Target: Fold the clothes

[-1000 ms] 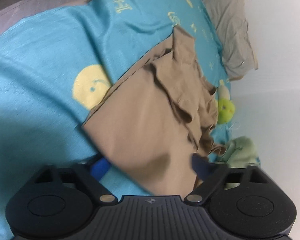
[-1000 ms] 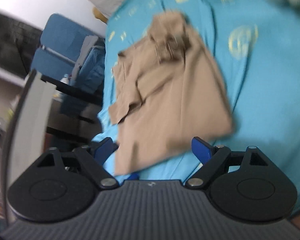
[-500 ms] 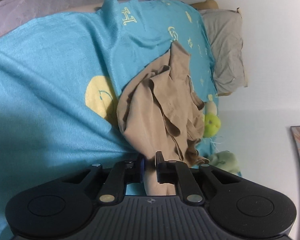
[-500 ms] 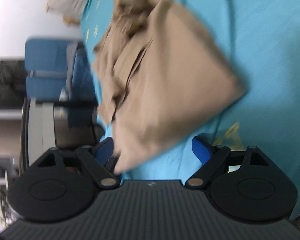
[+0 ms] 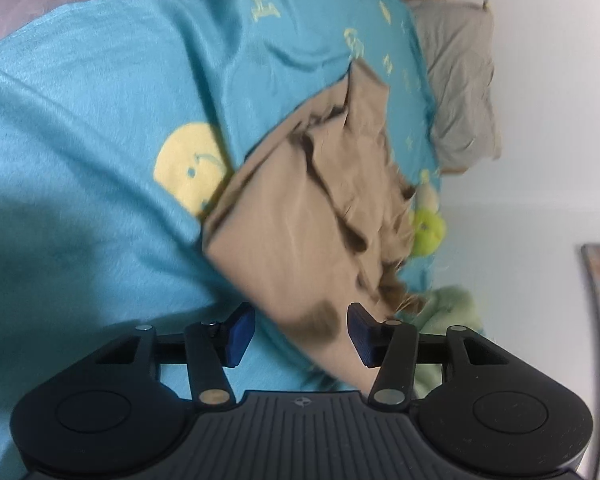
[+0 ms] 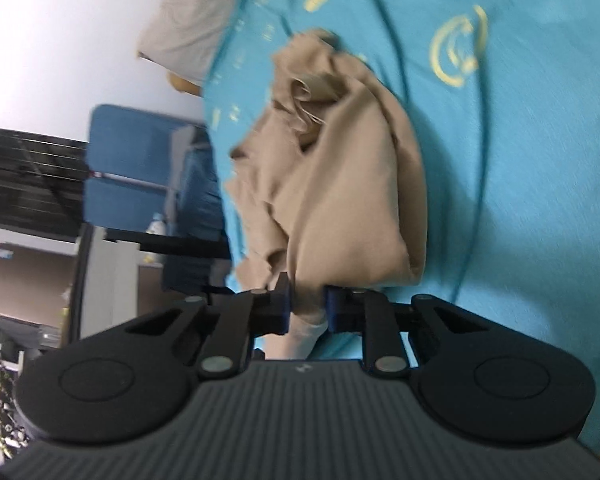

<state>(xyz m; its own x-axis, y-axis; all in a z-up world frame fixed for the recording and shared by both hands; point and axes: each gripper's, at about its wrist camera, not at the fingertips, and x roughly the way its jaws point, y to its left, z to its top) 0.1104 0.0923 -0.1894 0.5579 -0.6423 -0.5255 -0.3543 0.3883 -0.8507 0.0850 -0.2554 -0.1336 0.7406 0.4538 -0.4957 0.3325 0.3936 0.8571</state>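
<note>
A crumpled tan garment (image 5: 312,216) lies on a turquoise bedspread (image 5: 80,128) printed with yellow smiley faces. In the left wrist view its near corner runs between the blue pads of my left gripper (image 5: 300,334). The jaws are opening and neither pad presses the cloth. In the right wrist view the same tan garment (image 6: 340,184) is gathered into a bunch. My right gripper (image 6: 307,308) is closing on its near edge, and the cloth is pinched between the two pads.
A grey pillow (image 5: 460,80) lies at the bed's head by a white wall. A green plush toy (image 5: 426,232) and a pale green cloth (image 5: 452,308) sit beside the garment. A blue chair (image 6: 140,172) and shelving stand off the bed's edge.
The left gripper, shut on the garment half a second ago, has opened, and the cloth has spread out flat again. The right gripper has closed from wide open onto the garment's edge, bunching it.
</note>
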